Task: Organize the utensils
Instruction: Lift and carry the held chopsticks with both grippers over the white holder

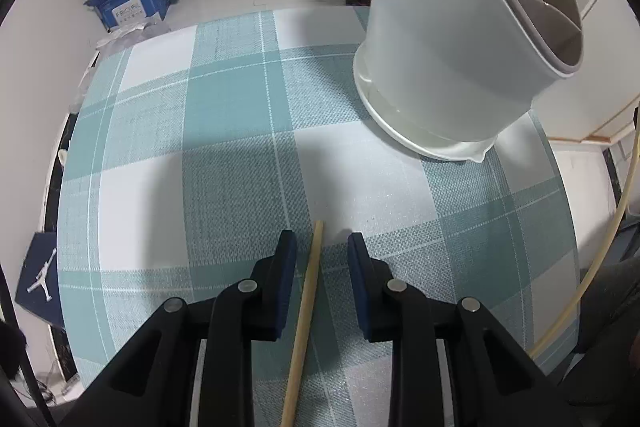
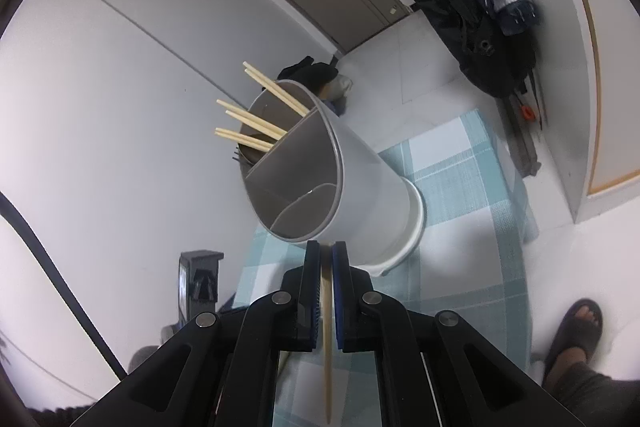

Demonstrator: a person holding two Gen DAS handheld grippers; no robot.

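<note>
Chopsticks are going into the holder (image 2: 340, 183). My right fingers (image 2: 326, 255) pinch one chopstick (image 2: 327, 339) near it. My left fingers (image 1: 322, 247) sit spread around another chopstick (image 1: 306, 311) on the tabletop (image 1: 224, 147). Next I squeeze and lift.

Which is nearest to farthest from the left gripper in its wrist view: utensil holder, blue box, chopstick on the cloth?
1. Chopstick: lying between the left gripper's open fingers.
2. Utensil holder: on the cloth, ahead to the right.
3. Blue box: on the floor past the table, upper left.
</note>
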